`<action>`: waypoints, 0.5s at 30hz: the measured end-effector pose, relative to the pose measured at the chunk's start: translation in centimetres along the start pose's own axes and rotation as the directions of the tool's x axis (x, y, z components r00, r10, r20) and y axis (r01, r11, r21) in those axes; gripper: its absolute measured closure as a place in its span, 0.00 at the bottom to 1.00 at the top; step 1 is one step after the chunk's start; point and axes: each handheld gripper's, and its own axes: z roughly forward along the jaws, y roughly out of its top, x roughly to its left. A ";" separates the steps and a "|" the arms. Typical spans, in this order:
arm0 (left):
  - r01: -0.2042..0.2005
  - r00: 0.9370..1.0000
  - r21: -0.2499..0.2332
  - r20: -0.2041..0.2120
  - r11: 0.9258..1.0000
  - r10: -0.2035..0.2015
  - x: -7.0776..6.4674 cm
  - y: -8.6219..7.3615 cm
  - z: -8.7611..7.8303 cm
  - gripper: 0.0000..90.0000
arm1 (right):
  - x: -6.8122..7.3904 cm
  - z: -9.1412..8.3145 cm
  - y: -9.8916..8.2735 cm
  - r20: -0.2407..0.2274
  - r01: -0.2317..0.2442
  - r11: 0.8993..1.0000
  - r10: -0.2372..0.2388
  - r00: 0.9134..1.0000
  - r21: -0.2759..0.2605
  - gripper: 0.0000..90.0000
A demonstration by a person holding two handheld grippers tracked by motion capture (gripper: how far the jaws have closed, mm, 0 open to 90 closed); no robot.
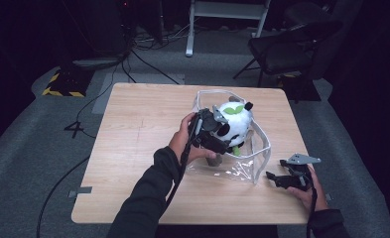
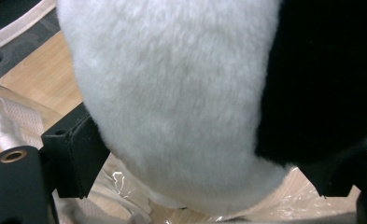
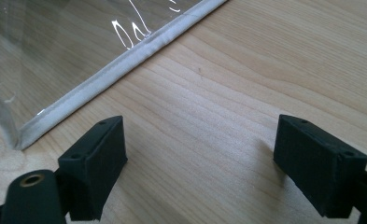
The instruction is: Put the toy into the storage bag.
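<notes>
Panda plush (image 1: 236, 121) sits inside clear bag (image 1: 242, 171), left gripper (image 1: 221, 130) clasping it.

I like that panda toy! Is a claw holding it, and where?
Yes. The left claw grips the plush panda around its round white-and-black body, over the clear bag. The right claw is open, holding nothing.

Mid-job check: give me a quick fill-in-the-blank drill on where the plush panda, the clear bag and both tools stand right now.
1. The left tool is closed on the black-and-white plush ____.
2. The plush toy sits at the opening of a clear ____ bag with white trim.
3. The right tool rests on the wooden table with its jaws ____ and nothing between them.
4. In the right gripper view, the bag's white trim lies ____ the two jaws, not between them.

Missing words: panda; plastic; open; beyond
</notes>
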 end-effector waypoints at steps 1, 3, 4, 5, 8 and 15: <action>-0.001 1.000 0.000 -0.002 1.000 0.001 0.0 0.0 -0.1 0.16 | 0.0 0.0 0.0 0.000 0.000 1.000 0.000 1.000 0.000 0.19; -0.004 1.000 -0.005 -0.004 1.000 0.004 0.0 -0.1 -0.3 0.16 | 0.0 0.0 0.0 0.000 0.000 1.000 0.000 1.000 0.000 0.19; -0.005 1.000 -0.005 -0.004 1.000 0.005 0.0 -0.1 -0.4 0.16 | 0.0 0.0 0.0 0.000 0.000 1.000 0.000 1.000 0.000 0.19; -0.009 1.000 -0.005 -0.006 1.000 0.009 0.0 -0.2 -0.4 0.16 | 0.0 0.0 0.0 0.000 0.000 1.000 0.000 1.000 0.000 0.19; -0.018 1.000 -0.004 0.001 1.000 0.018 -0.1 -0.3 -0.5 0.17 | 0.0 0.0 0.0 0.000 0.000 1.000 0.000 1.000 0.000 0.19; -0.017 1.000 -0.042 0.022 0.999 0.018 0.0 -0.5 -1.2 0.17 | 0.0 0.0 0.0 0.000 -0.002 1.000 0.002 1.000 0.001 0.19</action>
